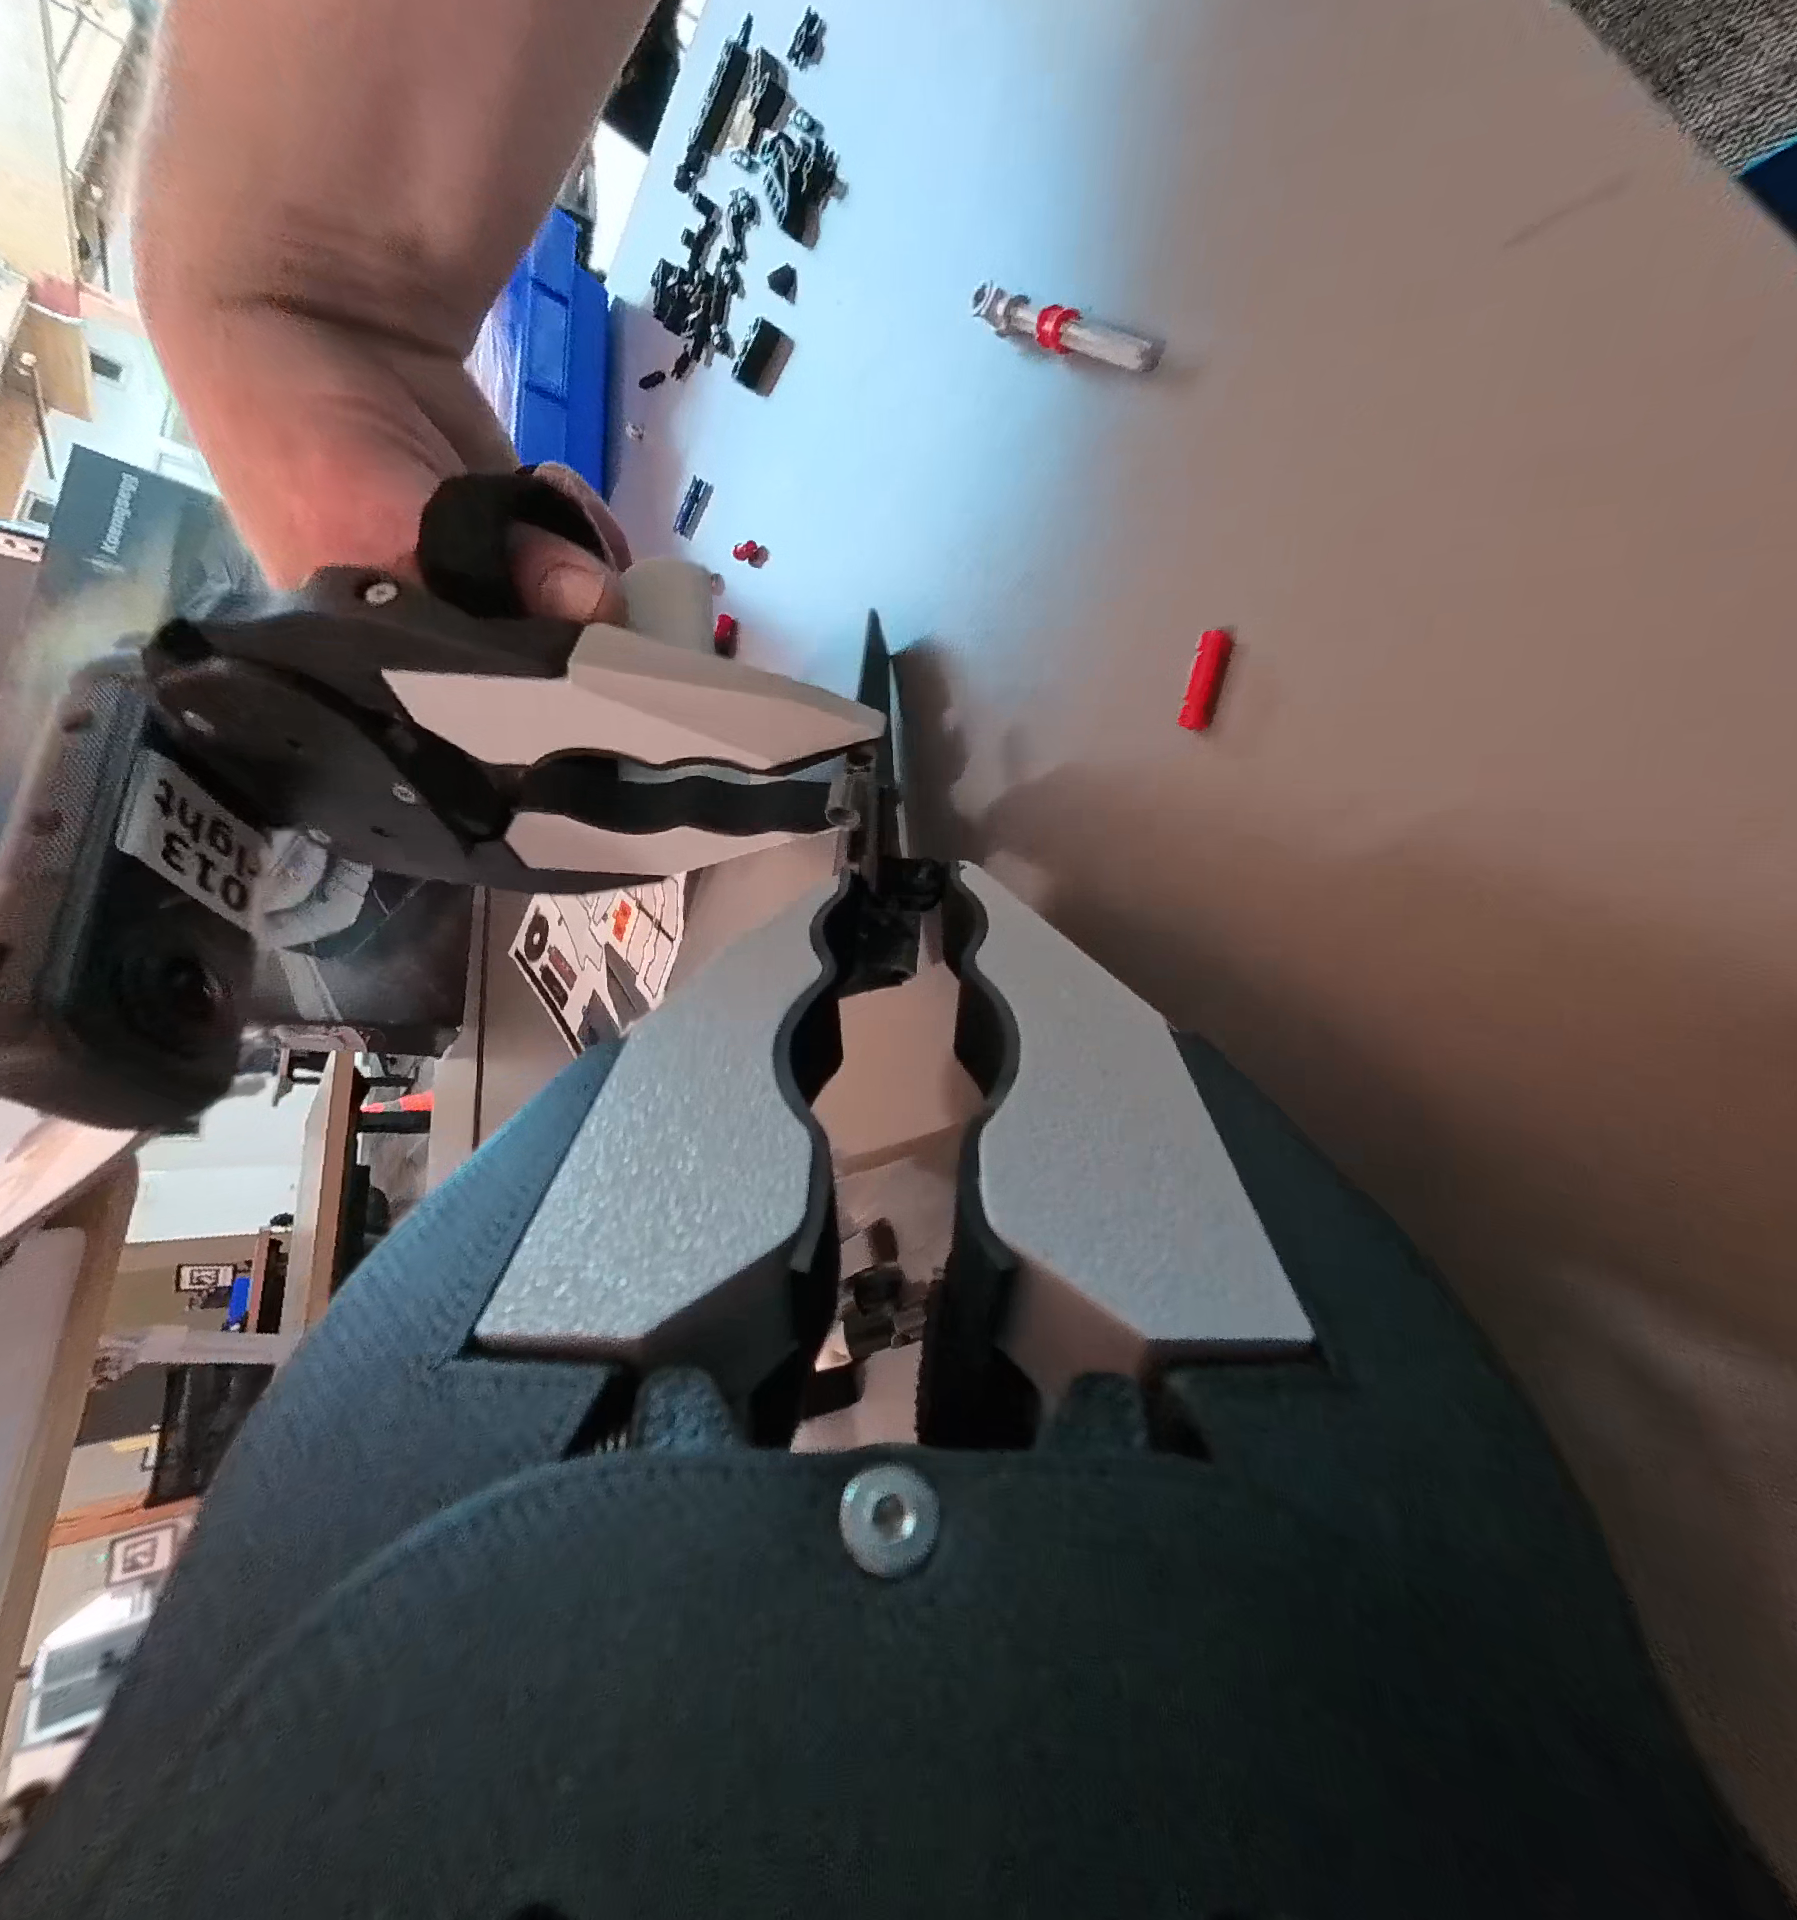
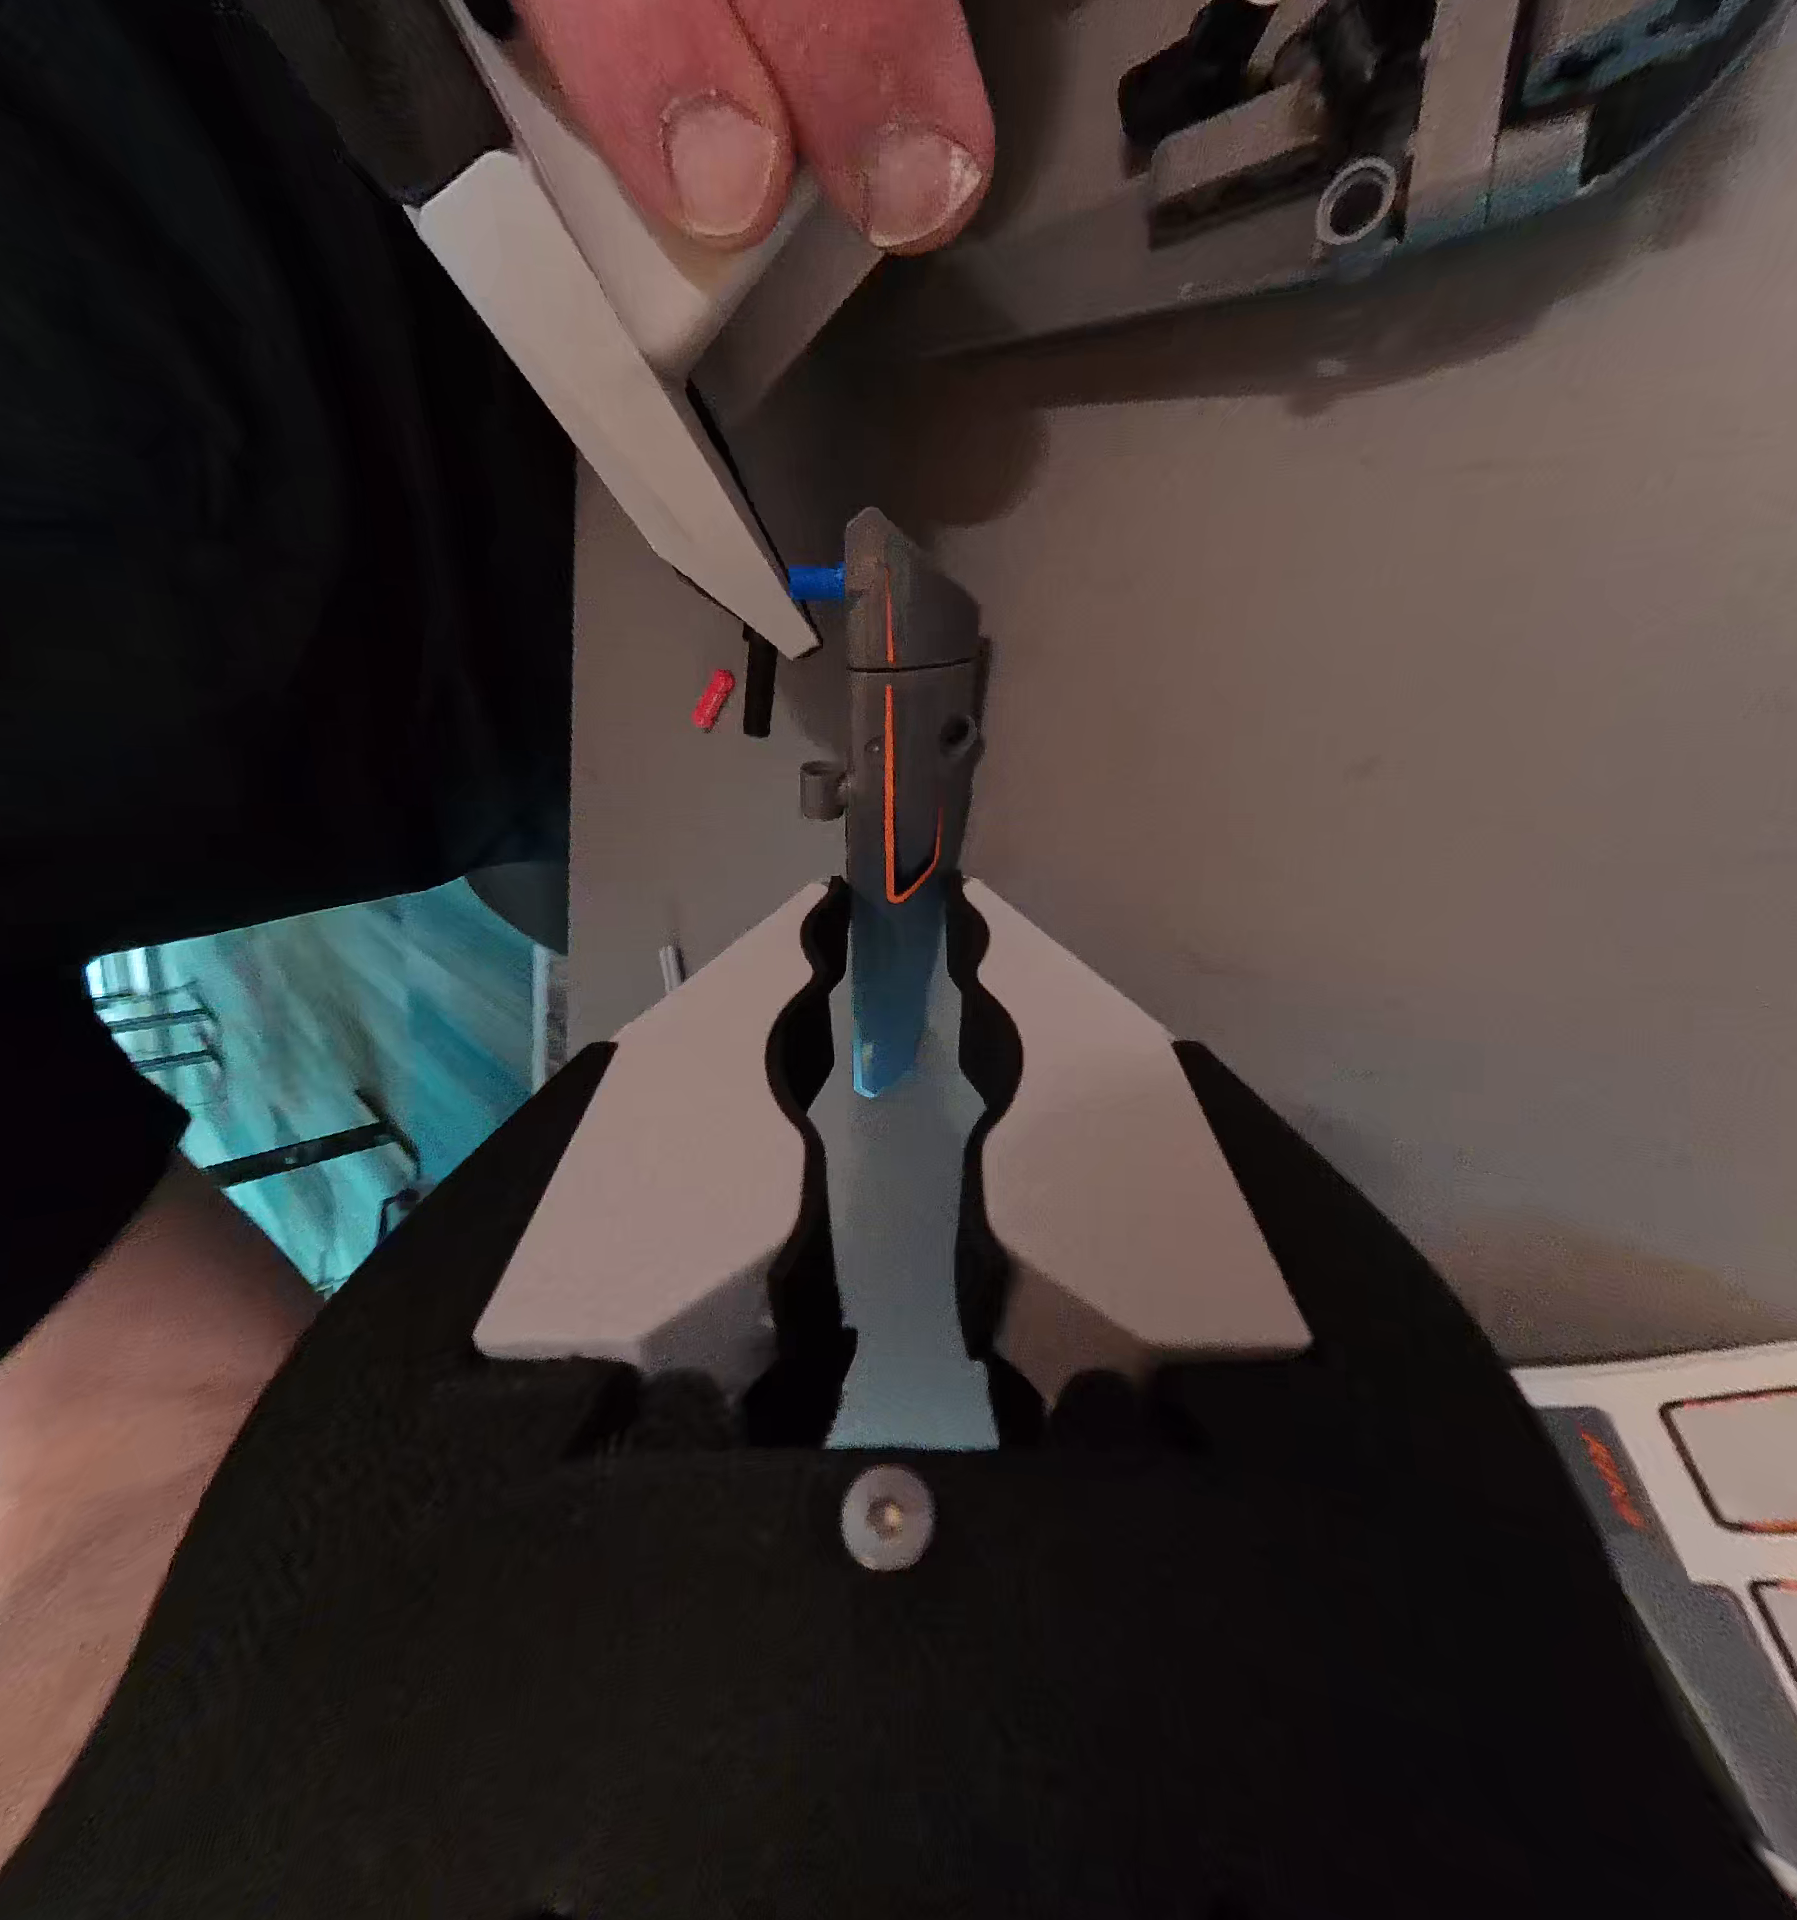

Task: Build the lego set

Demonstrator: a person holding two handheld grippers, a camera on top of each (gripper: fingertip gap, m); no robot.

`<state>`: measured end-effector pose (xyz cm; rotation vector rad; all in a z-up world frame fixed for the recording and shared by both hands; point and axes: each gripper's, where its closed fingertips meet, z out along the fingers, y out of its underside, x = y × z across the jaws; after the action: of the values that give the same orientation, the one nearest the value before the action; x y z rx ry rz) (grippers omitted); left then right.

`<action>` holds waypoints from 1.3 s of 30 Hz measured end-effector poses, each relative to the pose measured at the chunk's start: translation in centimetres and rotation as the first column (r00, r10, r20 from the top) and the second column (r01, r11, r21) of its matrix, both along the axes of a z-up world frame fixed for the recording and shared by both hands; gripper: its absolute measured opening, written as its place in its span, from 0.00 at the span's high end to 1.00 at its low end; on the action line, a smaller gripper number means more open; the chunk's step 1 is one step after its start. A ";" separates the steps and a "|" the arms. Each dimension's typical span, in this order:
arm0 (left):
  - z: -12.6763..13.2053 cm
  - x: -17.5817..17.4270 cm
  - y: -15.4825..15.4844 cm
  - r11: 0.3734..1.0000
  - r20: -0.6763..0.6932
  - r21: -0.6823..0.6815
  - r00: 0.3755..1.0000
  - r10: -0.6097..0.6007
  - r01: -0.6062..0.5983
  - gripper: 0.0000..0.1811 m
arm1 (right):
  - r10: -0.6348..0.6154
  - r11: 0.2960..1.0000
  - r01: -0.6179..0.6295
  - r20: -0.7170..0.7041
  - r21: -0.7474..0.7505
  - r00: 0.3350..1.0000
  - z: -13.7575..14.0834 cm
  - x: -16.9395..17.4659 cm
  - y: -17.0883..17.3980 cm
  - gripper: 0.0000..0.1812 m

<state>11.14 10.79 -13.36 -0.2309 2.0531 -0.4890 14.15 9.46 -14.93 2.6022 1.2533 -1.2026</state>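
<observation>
My right gripper (image 2: 896, 891) is shut on a grey panel (image 2: 904, 748) with an orange line and a blue lower part, and holds it upright over the grey table (image 2: 1341, 831). My left gripper (image 2: 802, 636) comes in from the upper left and is shut on a small blue pin (image 2: 816, 582), whose end touches the panel's upper left side. In the left wrist view my left gripper (image 1: 896, 891) pinches this piece, which looks dark there. The right gripper (image 1: 858, 774) holds the panel (image 1: 878, 707) edge-on just above it.
A heap of black pieces (image 1: 748, 208) lies at the far end of the table (image 1: 1393, 520), with a grey axle with red bushes (image 1: 1065, 332), a red pin (image 1: 1206, 675) and a blue bin (image 1: 551, 364). A partly built model (image 2: 1393, 156) and a sticker sheet (image 2: 1756, 1538) lie nearby. The tips of one gripper are about 4 cm away from the tips of the other.
</observation>
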 end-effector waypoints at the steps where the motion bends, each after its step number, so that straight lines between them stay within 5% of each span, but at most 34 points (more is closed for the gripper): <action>1: 0.0 0.1 0.2 1.000 0.001 -0.003 1.000 0.012 -0.012 0.93 | -0.004 1.000 0.004 0.010 0.022 1.000 0.0 0.0 0.1 0.91; 14: -0.1 0.8 1.1 0.998 -0.002 -0.003 0.998 0.066 -0.066 0.93 | -0.016 0.992 0.016 0.000 0.124 1.000 -0.1 -1.3 -0.2 0.94; 28: -0.5 1.0 1.6 0.996 -0.024 0.001 0.995 0.093 -0.093 0.93 | -0.148 0.909 0.085 0.125 0.407 0.981 0.3 -0.1 1.6 0.84; 39: -0.8 1.0 1.6 0.995 -0.033 0.007 0.995 0.099 -0.099 0.93 | -0.352 0.875 0.350 -0.058 0.333 0.934 0.5 0.2 2.5 0.90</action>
<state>12.18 12.44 -14.12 -0.3379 2.0640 -0.4205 14.33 11.93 -14.43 3.1964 1.1014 -1.0991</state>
